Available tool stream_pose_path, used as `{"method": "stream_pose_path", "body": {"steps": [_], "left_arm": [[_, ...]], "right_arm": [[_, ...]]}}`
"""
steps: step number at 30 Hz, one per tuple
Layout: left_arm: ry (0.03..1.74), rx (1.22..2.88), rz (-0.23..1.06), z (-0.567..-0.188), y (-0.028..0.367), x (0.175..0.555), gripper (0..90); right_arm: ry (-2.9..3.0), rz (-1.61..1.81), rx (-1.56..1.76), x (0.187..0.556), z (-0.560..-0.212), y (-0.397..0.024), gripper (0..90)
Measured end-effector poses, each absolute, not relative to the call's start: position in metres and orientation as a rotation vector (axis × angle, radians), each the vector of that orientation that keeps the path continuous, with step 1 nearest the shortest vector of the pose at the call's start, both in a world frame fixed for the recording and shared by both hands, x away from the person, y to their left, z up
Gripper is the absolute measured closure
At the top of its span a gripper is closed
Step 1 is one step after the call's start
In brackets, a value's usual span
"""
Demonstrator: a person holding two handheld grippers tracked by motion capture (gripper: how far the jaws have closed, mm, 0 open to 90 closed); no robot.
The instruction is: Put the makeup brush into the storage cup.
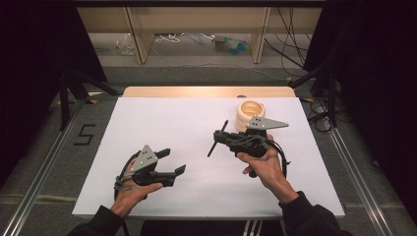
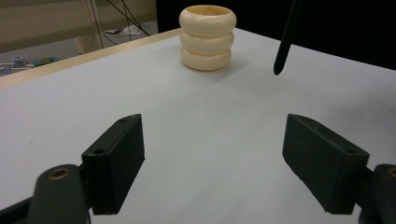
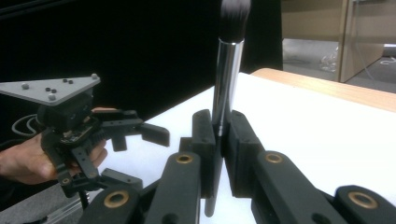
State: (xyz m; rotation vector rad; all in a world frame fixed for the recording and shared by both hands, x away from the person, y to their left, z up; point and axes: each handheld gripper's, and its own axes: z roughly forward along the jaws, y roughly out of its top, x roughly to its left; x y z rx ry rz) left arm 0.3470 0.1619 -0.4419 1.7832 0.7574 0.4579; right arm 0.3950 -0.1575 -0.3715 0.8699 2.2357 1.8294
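Note:
My right gripper (image 1: 220, 137) is shut on a makeup brush (image 1: 212, 149), which it holds slanted above the white table, right of centre. In the right gripper view the jaws (image 3: 220, 135) clamp the brush's silver ferrule (image 3: 228, 74), with the dark bristles (image 3: 235, 14) pointing up. A cream ribbed holder (image 1: 250, 114) stands just behind that gripper, and it rises at the far end of the table (image 2: 208, 37) in the left gripper view. My left gripper (image 1: 173, 161) hovers open near the front left with nothing between its pads (image 2: 116, 163). The brush's dark handle tip (image 2: 284, 46) hangs ahead of it to the right.
The white sheet (image 1: 172, 123) covers the table, with a wooden strip (image 1: 206, 91) along the far edge. Dark curtains flank both sides. Shelf legs and cables (image 1: 290, 54) lie on the floor beyond. The left gripper (image 3: 140, 156) and its hand appear in the right gripper view.

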Motion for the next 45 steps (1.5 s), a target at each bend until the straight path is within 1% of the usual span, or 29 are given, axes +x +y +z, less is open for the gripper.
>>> {"method": "stream_pose_path", "body": {"steps": [25,40,45], "left_arm": [[0.775,1.765,0.510,-0.443,0.185,0.340,20.5],[0.783,1.776,0.526,-0.443,0.190,0.336,20.3],[0.789,1.772,0.521,-0.443,0.190,0.336,18.5]], "right_arm": [[2.171,1.799,0.892,0.405,-0.365,-0.177,83.7],[2.147,1.633,0.882,0.415,-0.355,-0.195,83.7],[2.156,1.581,0.923,0.423,-0.354,-0.203,83.7]]}}
